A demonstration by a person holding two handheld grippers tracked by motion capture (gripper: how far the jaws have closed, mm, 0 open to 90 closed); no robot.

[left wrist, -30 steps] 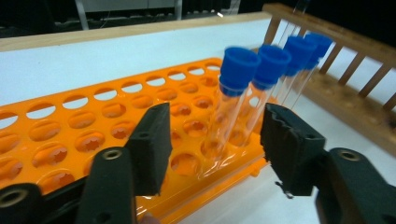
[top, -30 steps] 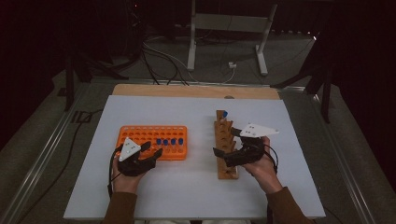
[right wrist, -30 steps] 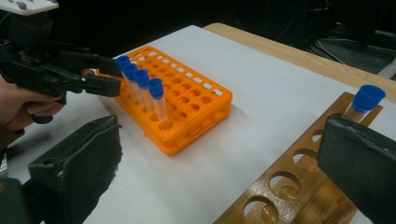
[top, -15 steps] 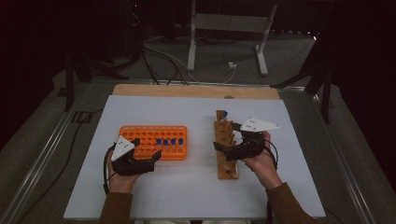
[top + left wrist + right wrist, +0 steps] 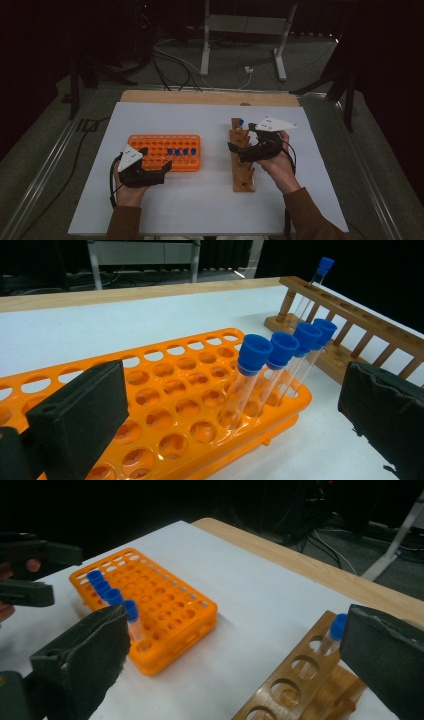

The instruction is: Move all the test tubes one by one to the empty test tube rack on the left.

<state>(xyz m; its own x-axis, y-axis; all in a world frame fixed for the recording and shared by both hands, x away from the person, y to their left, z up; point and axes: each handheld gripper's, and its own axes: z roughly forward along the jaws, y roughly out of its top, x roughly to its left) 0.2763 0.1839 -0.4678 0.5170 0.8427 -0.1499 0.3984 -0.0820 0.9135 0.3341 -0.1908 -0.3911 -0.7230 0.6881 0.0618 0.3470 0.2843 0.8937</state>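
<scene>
An orange tube rack (image 5: 150, 145) lies left of centre on the white table, and several blue-capped tubes (image 5: 177, 151) stand in a row in it. My left gripper (image 5: 156, 157) is at the rack's near edge. Its jaws have just been opening and stand wide apart; its pads (image 5: 80, 410) touch nothing, and the tubes (image 5: 255, 352) rise just beyond them. A wooden rack (image 5: 243, 172) lies to the right with one blue-capped tube (image 5: 240, 121) at its far end. My right gripper (image 5: 241, 137) hovers open over it, with that tube (image 5: 335, 627) beside its right pad (image 5: 385, 650).
The white table top (image 5: 200, 210) has free room at the front and between the two racks. A wooden board edge (image 5: 210, 97) runs along the back. Beyond it are cables and a metal stand (image 5: 240, 30) on the floor.
The left gripper's jaws have spread apart at the orange rack's near edge. The right hand has drifted slightly up and away over the wooden rack.
</scene>
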